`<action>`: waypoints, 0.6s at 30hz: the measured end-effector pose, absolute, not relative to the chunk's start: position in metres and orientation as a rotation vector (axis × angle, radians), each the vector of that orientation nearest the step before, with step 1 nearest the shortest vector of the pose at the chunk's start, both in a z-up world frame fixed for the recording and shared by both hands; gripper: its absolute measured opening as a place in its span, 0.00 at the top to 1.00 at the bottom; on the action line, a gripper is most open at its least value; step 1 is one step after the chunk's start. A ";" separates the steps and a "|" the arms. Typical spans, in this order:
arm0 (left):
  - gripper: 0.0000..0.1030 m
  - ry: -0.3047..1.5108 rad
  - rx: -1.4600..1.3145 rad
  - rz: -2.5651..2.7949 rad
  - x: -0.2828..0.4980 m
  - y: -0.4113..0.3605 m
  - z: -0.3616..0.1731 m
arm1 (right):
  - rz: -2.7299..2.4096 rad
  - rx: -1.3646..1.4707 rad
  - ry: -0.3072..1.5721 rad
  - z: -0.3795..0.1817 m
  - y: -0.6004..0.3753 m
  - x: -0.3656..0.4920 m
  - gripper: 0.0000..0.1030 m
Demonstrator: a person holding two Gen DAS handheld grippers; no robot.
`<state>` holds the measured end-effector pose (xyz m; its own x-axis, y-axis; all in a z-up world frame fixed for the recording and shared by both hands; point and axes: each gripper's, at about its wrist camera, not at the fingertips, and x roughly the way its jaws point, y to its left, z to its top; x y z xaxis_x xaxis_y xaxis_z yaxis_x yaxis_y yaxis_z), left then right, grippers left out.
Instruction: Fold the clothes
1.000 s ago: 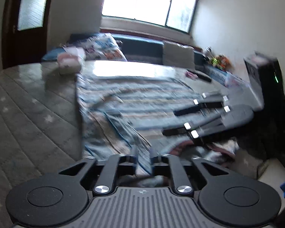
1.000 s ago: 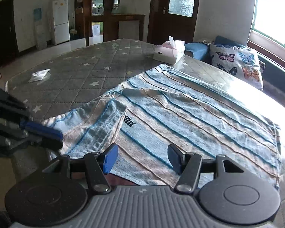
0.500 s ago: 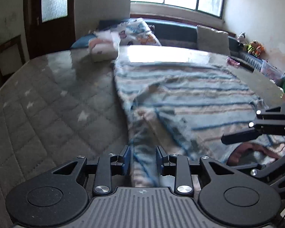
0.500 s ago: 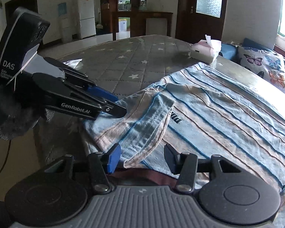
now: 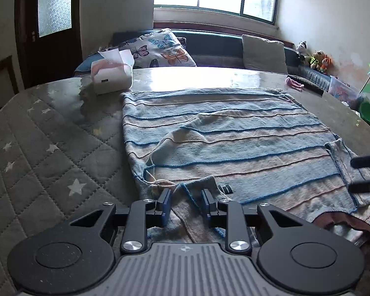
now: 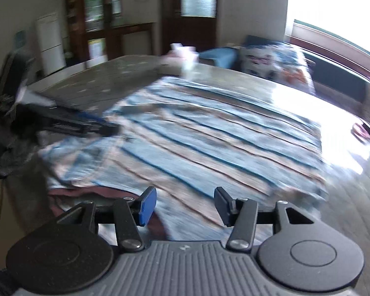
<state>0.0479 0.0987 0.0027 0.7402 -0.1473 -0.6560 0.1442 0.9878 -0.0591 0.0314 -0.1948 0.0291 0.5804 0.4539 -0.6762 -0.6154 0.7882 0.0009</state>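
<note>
A blue-and-beige striped garment (image 5: pixel 234 138) lies spread across a grey quilted, star-patterned table (image 5: pixel 49 153), its body mostly flat with a soft ridge near the left edge and a folded-over sleeve at the near corner. The left tongs (image 5: pixel 186 203) stand narrow, closing, with a rumpled fold of that sleeve between the blue pads; whether they pinch it cannot be told. The right tongs (image 6: pixel 185 204) gape over the garment's near hem, gripping nothing. A tissue box (image 5: pixel 112 75) sits beyond the cloth.
</note>
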 end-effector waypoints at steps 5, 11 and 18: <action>0.72 0.687 0.004 -0.158 0.044 0.096 0.012 | 0.490 -0.215 0.716 0.025 -0.235 0.052 0.50; 0.72 0.719 0.016 -0.156 0.050 0.094 0.002 | 0.400 -0.177 0.718 0.017 -0.265 0.088 0.59; 0.66 0.706 0.050 -0.162 0.042 0.088 0.007 | 0.390 -0.204 0.738 0.002 -0.261 0.104 0.59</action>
